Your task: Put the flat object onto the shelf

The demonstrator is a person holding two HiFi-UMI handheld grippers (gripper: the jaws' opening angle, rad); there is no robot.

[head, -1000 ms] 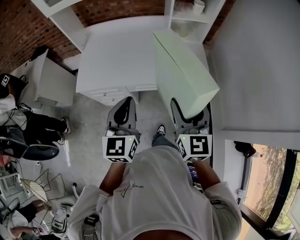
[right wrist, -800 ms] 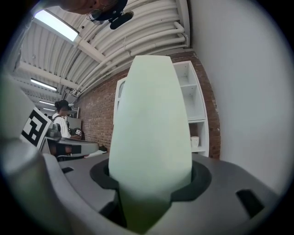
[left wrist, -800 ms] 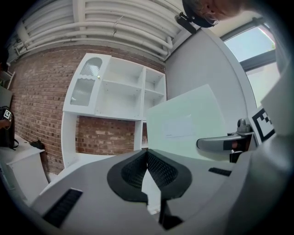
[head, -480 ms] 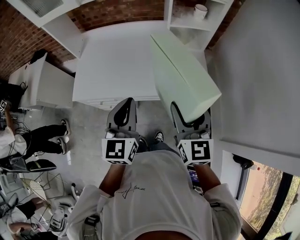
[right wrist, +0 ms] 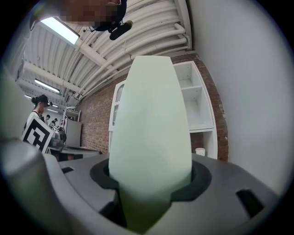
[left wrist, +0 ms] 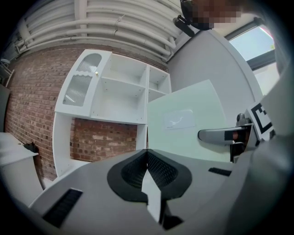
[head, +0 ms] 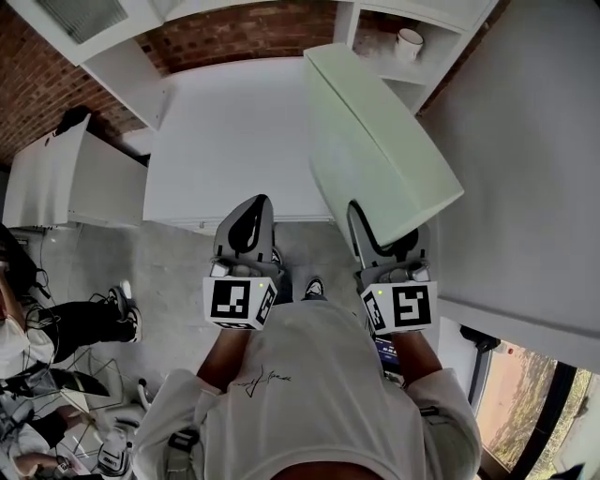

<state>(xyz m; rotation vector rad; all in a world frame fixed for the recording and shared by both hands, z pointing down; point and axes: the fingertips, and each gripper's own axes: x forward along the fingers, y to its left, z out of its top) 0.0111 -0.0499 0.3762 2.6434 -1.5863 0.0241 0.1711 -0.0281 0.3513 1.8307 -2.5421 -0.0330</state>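
Flat slab held in the air, long axis running from the right gripper away toward the shelf and brick wall; near end low at the jaws, far end up by the shelf post, contact there cannot be told. It stands on edge and tilted, one broad face turned toward the left gripper, the thin edge toward the right gripper's camera. Look: pale green, plain, box-like with rounded corners, smooth matte; a faint pale label shows on the broad face in the left gripper view. In the right gripper view the slab fills the middle, rising straight out from between the jaws, which are clamped on its near end, one jaw on each broad face. Left gripper jaws pressed together with nothing between them, just beside the slab's near end, not touching it. Slab hangs over the right side of the white counter. White cup sits in a shelf compartment beyond the slab's far end
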